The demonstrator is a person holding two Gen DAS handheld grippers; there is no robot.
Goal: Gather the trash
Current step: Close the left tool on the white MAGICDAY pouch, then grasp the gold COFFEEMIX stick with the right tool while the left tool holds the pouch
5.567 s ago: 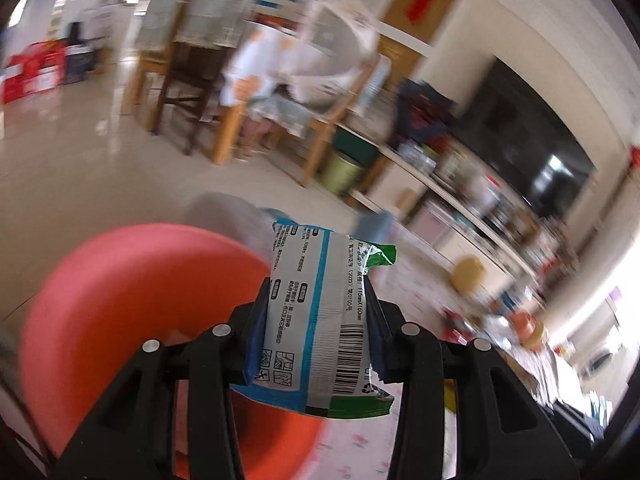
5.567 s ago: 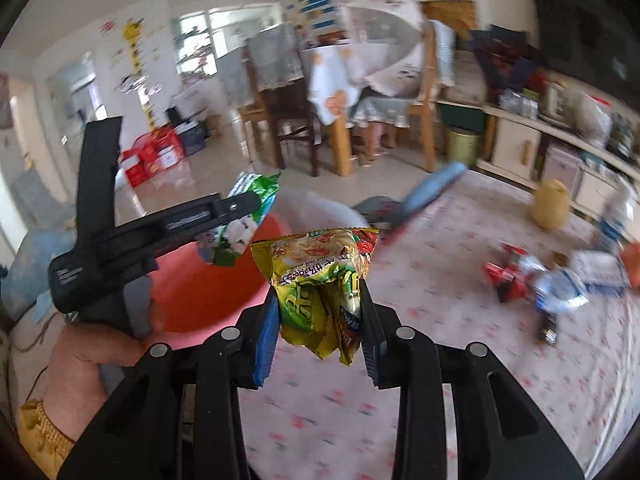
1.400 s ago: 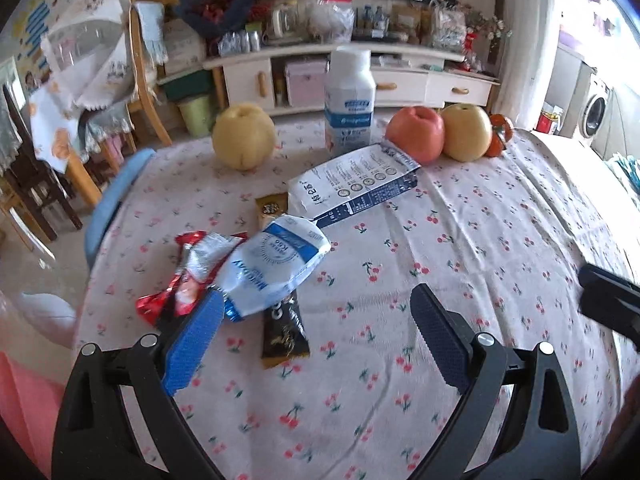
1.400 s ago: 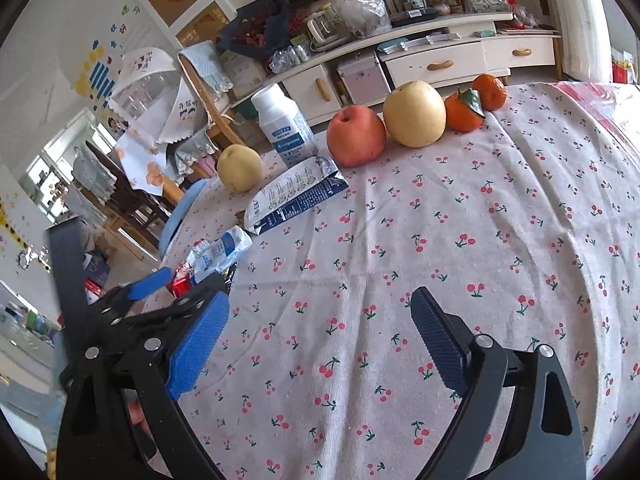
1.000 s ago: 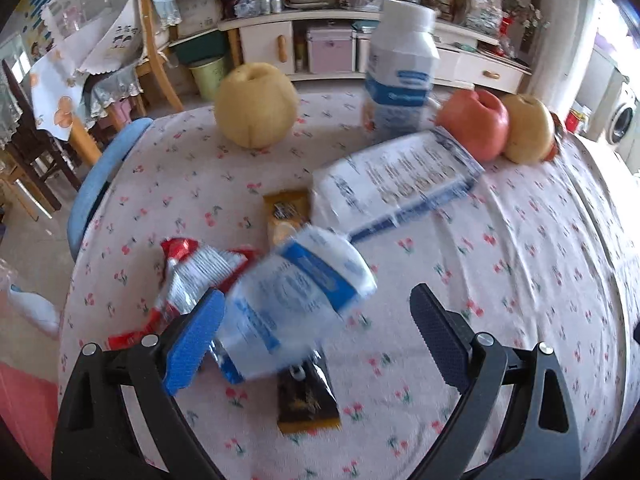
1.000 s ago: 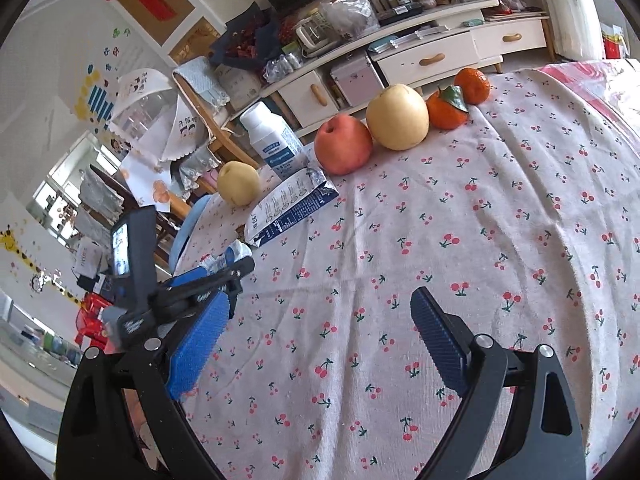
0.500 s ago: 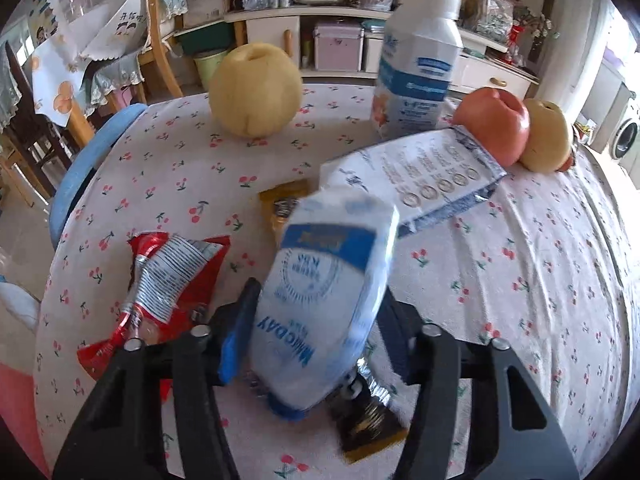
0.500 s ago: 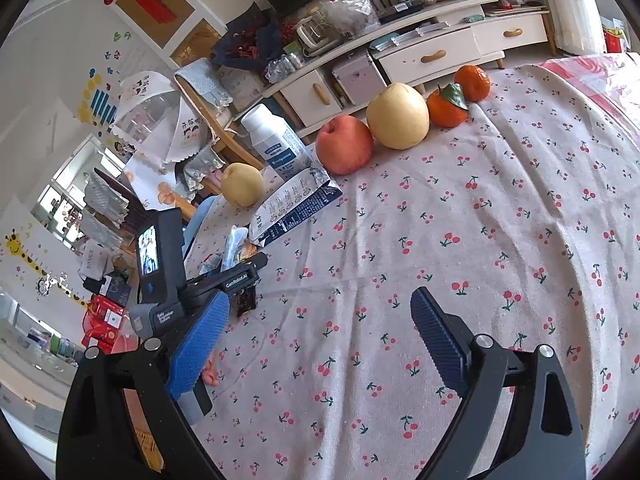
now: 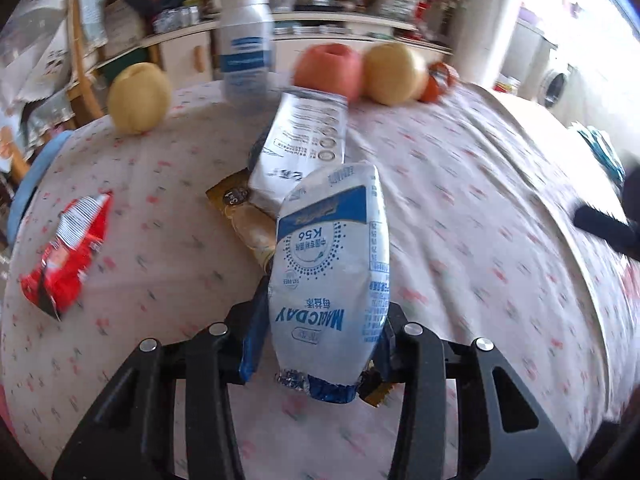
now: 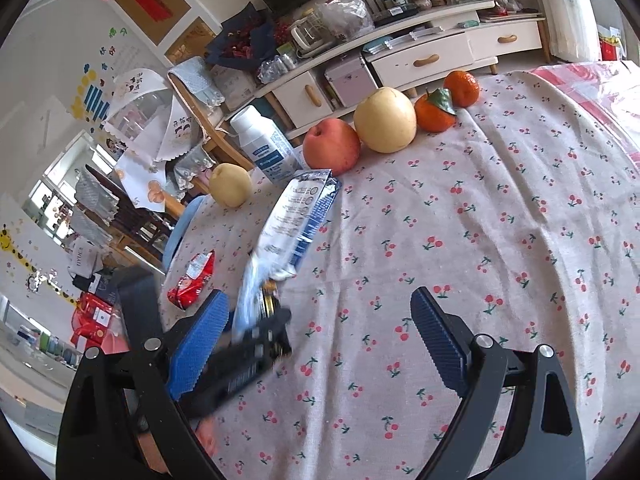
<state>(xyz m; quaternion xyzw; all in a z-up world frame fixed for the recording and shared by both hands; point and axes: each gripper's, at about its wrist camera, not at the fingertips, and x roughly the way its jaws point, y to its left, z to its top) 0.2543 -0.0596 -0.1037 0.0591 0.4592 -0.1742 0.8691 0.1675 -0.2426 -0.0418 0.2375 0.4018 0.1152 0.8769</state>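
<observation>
Cherry-print tablecloth (image 10: 500, 240) across centre, cabinet (image 10: 440, 56) upper right. Red wrapper (image 9: 64, 248) at left. Left gripper (image 9: 320, 332) clamping white-blue pouch (image 9: 332, 272); right gripper (image 10: 316, 340) wide apart.

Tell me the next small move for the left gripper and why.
Probably lift the blue-and-white wrapper clear of the table. The left gripper has its jaws shut on the wrapper's lower end, and the wrapper stands above the brown sachet and beside the large white pouch, so a straight lift seems safest to avoid dragging them.
</observation>
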